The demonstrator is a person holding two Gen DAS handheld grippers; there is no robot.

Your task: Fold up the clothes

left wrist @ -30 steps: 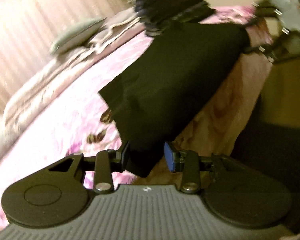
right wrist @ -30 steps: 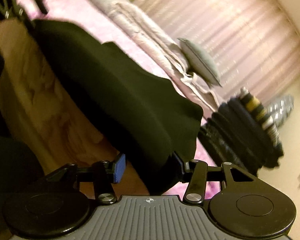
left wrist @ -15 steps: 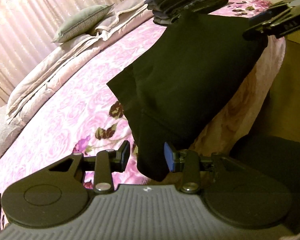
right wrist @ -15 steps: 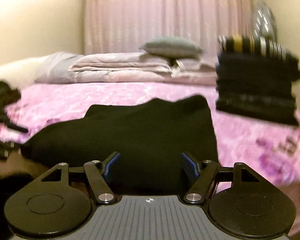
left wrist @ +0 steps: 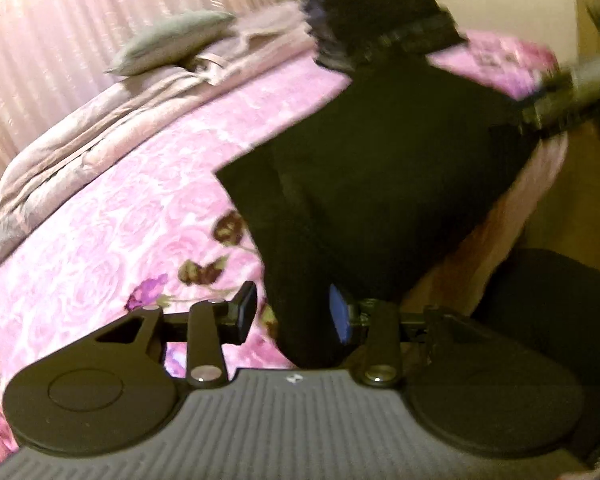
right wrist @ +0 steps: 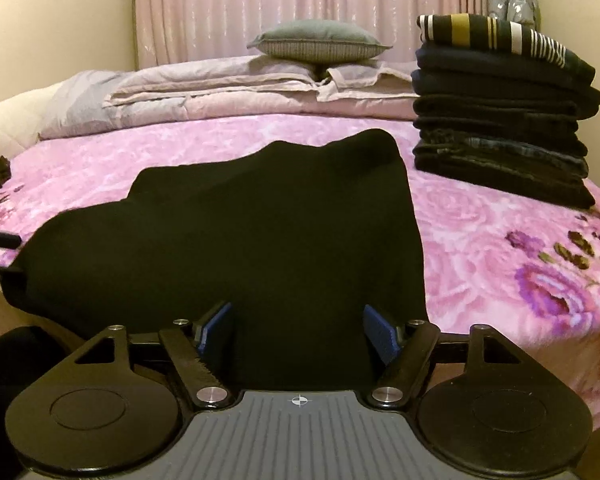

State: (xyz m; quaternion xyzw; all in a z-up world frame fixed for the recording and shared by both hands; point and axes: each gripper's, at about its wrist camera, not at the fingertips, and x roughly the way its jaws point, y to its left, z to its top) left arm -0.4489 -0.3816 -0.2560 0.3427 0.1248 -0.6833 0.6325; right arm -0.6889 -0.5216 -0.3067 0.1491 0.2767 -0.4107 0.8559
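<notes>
A black garment, already folded into a rough rectangle, lies at the near edge of a bed covered in a pink rose-print spread; it fills the centre of the right wrist view, and its front edge hangs a little over the bed's side. The right tool sits low in the frame with its blue pads spread wide and opening further, the cloth's edge between them but not pinched. In the blurred left wrist view the left tool is also parting its pads, with the garment's nearest corner hanging between them, seemingly loose. The step in hand looks like letting go after a fold, so both tools do best to open fully and draw straight back, without snagging the hem and dragging the fold open. At upper right of the right wrist view stands a stack of folded dark clothes topped by a striped piece, the likely place for this garment. A grey cushion rests on folded bedding at upper centre.
</notes>
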